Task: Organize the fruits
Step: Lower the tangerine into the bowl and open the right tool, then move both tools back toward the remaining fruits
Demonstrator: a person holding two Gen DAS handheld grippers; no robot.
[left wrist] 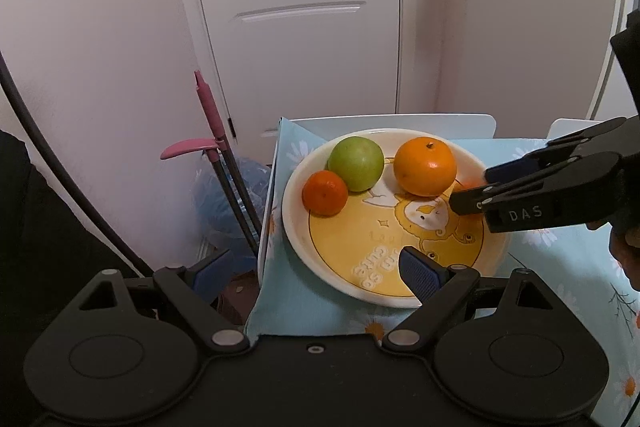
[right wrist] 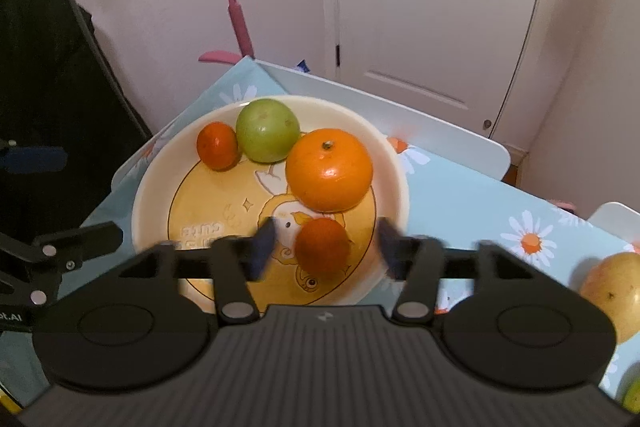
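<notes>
Right wrist view looks down on a round cream plate with a yellow cartoon centre (right wrist: 160, 163), resting on a pale blue daisy-print cloth (right wrist: 460, 195) that covers the counter. On the plate's far side sit a small dark-orange mandarin (right wrist: 218, 145), a round green apple (right wrist: 267, 129) touching it, and a large bright orange with a stem nub (right wrist: 329, 169) just beside the apple. A second small reddish mandarin (right wrist: 323, 247) lies on the plate's yellow centre, between the blue pads of the right tool (right wrist: 324, 249), whose jaws stand apart with a gap on each side of the fruit. A yellowish pear-like fruit (right wrist: 614, 291) rests on the cloth at the right edge, well apart from the plate. Left wrist view shows the left tool (left wrist: 316, 275) with jaws wide apart, one blue pad (left wrist: 420, 275) over the plate's near rim, gripping nothing
</notes>
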